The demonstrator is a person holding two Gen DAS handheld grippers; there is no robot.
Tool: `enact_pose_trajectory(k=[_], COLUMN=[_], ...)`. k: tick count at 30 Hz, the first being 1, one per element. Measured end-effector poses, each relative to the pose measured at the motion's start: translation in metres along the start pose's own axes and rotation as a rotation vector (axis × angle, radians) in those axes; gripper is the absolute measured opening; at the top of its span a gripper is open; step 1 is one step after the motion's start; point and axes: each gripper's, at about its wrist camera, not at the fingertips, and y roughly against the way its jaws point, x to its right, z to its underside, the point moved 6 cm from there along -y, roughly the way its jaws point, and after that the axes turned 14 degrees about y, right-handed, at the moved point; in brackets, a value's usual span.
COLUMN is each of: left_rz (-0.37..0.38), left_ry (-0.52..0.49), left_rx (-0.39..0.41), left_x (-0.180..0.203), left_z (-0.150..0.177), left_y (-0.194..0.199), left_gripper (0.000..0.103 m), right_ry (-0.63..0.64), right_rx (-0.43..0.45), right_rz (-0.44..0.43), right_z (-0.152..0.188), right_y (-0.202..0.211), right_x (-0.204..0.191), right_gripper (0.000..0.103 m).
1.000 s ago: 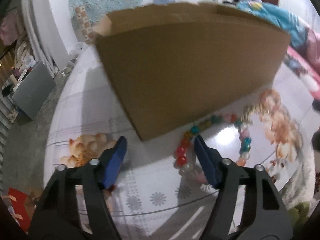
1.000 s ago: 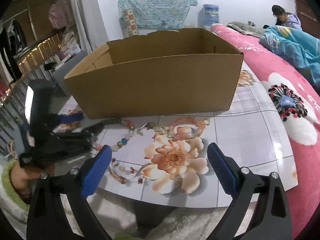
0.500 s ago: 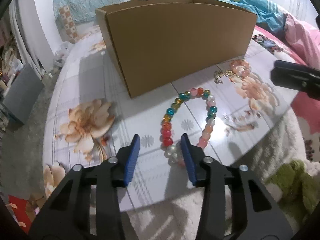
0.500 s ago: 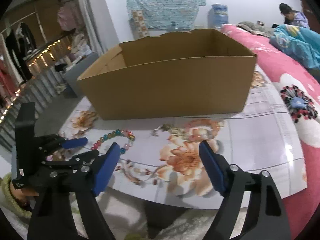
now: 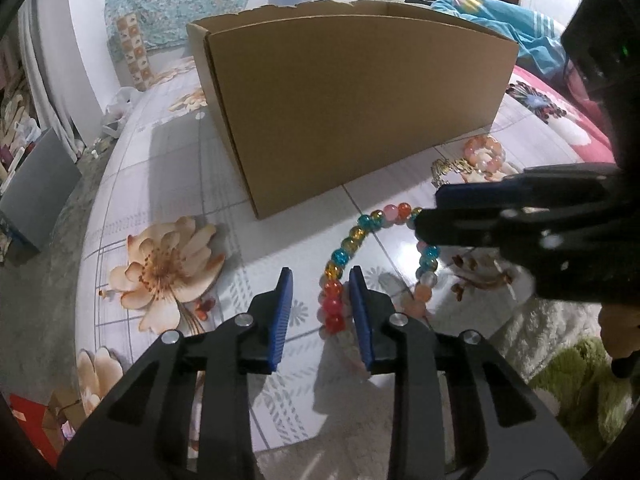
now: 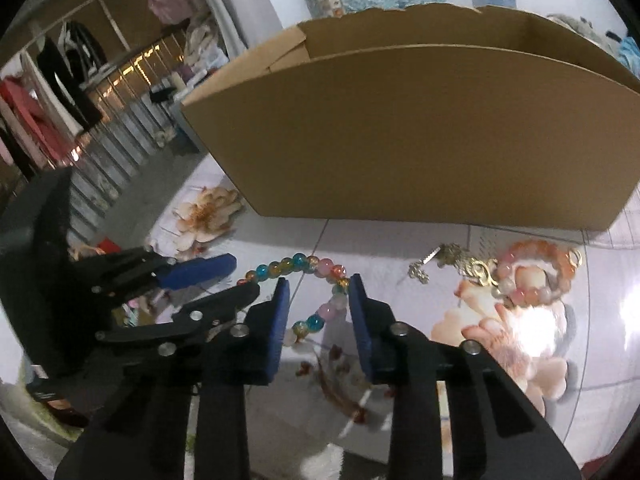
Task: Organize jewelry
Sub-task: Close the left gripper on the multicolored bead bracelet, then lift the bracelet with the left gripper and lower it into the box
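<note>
A multicoloured bead bracelet (image 5: 343, 256) lies on the flowered table in front of a cardboard box (image 5: 352, 104). My left gripper (image 5: 322, 292) is open, its narrow gap around the bracelet's red beads. My right gripper (image 6: 318, 300) is open, its blue pads astride the bracelet's other side (image 6: 320, 320). The right gripper also shows in the left wrist view (image 5: 500, 216), over the bracelet's far side. A pink-orange bead bracelet (image 6: 536, 268) and a gold chain piece (image 6: 448, 260) lie to the right.
The box (image 6: 420, 132) is open-topped and stands close behind the jewelry. The table edge (image 5: 400, 440) is near, with white fluffy fabric and a green plush below. A bed with pink bedding (image 5: 560, 120) lies to the right.
Both grippers have narrowed and moved in onto the multicoloured bracelet. The right gripper has swung left from the pink bracelet area to the beads.
</note>
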Motion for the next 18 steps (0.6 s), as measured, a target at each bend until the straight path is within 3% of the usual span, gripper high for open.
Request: enact_pose_trajectory(k=[7,11,12,18], left_rz=[0.016,0.022,0.023,0.053], left_ry=[-0.008,-0.013,-0.014,0.004], left_rx=[0.016,0.028,0.031,0.032], left_x=[-0.001,0.0,0.0,0.001], left_z=[-0.004,-0.007,-0.007,-0.011], left_y=[-0.004,-0.006,-0.006,-0.003], left_gripper=[0.025,0.015,0.008,0.008], right_ry=[0.052,0.079,0.079,0.022], right_rx=[-0.043,-0.045,-0.045,-0.02], right_rz=[0.076,0.103,0.105,0.062], right_z=[-0.001,-0.003,-0.003,-0.003], right_y=[-0.015,-0.017,-0.018,-0.014], right_x=[-0.001,-0.003,-0.002,0.002], right_gripper=[0.019,0.014,0.01,0.01])
